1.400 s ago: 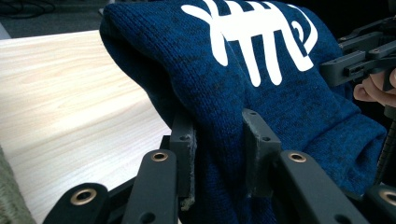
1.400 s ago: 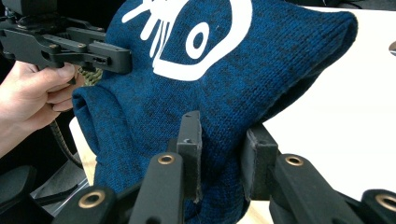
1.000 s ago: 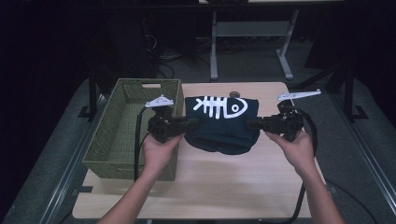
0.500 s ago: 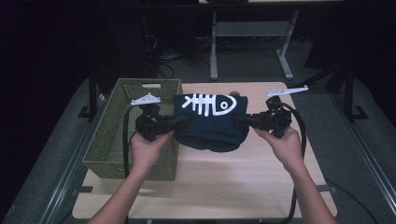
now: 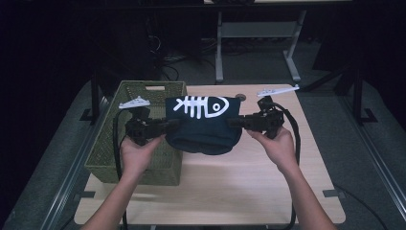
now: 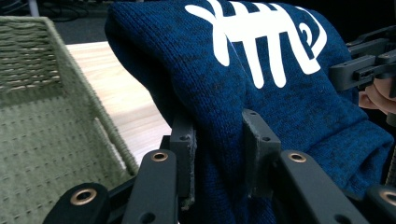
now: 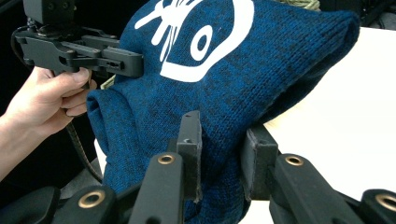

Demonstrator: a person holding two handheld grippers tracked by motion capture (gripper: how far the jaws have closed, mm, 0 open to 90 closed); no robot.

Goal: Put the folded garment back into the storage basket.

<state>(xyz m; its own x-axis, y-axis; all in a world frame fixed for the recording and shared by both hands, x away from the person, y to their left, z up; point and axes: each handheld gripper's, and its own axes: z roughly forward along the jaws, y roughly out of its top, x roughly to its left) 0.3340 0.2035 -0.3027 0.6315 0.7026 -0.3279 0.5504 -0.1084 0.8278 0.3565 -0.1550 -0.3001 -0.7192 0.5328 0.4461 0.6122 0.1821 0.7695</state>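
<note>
A dark blue knitted garment (image 5: 203, 125) with a white fish-skeleton print hangs folded in the air above the table, between both grippers. My left gripper (image 5: 171, 125) is shut on its left edge, the cloth pinched between the jaws (image 6: 219, 140). My right gripper (image 5: 234, 121) is shut on its right edge (image 7: 219, 135). The garment (image 6: 261, 93) sags in the middle, its lower fold close to the tabletop. In the right gripper view the left gripper (image 7: 79, 53) and its hand show beyond the cloth (image 7: 224, 74).
A green woven basket (image 5: 115, 148) stands at the table's left, its right wall just under the left gripper. The light wooden table (image 5: 249, 182) stretches in front and to the right. A dark floor, metal rails and a desk frame (image 5: 258, 33) lie beyond.
Both grippers have carried the garment leftward, towards the basket, and slightly lower. Their hold on it is unchanged.
</note>
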